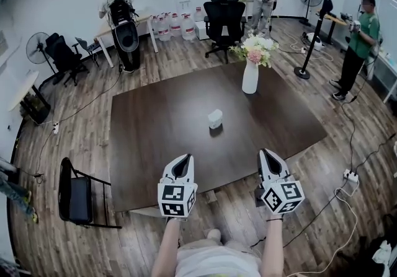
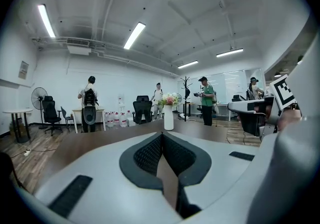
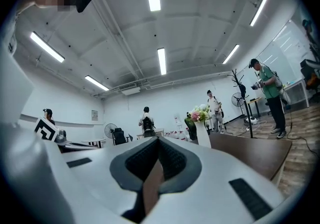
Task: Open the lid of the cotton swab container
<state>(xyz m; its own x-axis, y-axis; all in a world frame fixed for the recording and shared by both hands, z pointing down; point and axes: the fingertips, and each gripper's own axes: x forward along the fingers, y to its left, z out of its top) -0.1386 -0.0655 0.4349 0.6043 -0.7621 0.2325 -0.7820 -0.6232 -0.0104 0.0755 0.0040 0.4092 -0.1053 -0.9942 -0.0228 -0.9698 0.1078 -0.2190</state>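
Observation:
A small white cotton swab container (image 1: pixel 214 118) stands near the middle of the dark brown table (image 1: pixel 155 145), lid down as far as I can tell. My left gripper (image 1: pixel 182 163) hovers over the table's near edge, jaws shut and empty. My right gripper (image 1: pixel 268 159) hangs level with it to the right, also shut with nothing between its pads. Both are well short of the container. In the left gripper view the left gripper's tips (image 2: pixel 162 135) meet; in the right gripper view the right gripper's tips (image 3: pixel 158 139) meet. The container is hidden in both gripper views.
A white vase of flowers (image 1: pixel 250 70) stands at the table's far side, also seen as a vase (image 2: pixel 168 116) and a vase (image 3: pixel 202 133). A black chair (image 1: pixel 77 198) sits left of the table, an office chair (image 1: pixel 224 19) beyond it. Several people stand at the room's back and right.

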